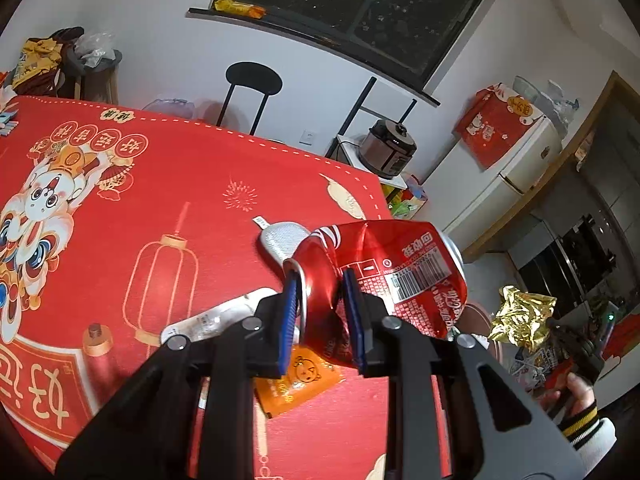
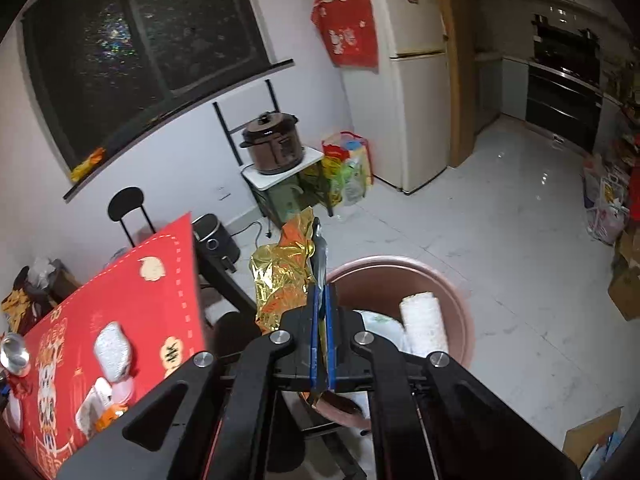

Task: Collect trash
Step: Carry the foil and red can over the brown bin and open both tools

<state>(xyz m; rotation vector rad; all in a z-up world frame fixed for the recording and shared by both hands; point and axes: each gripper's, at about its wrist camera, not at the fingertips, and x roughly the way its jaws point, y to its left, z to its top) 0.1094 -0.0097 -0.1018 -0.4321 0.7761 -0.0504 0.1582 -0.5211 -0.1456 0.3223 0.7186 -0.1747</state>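
My left gripper [image 1: 320, 284] is shut on a crushed red cola can [image 1: 384, 276] and holds it above the right part of the red tablecloth [image 1: 160, 208]. My right gripper [image 2: 321, 296] is shut on a crumpled gold foil wrapper [image 2: 280, 276] and holds it over the near rim of a pink basin [image 2: 460, 300] on the floor, which holds white paper rolls [image 2: 424, 320]. The gold wrapper also shows in the left wrist view [image 1: 522, 318]. On the table lie an orange sachet [image 1: 296, 380], a silver mesh pouch [image 1: 280, 240] and a white blister pack [image 1: 216, 320].
A black stool [image 1: 252, 88] stands behind the table. A rice cooker [image 2: 276, 144] sits on a small cart by the wall, next to a fridge [image 2: 404, 80]. Bags [image 2: 604, 204] and cardboard boxes [image 2: 624, 288] line the right side of the tiled floor.
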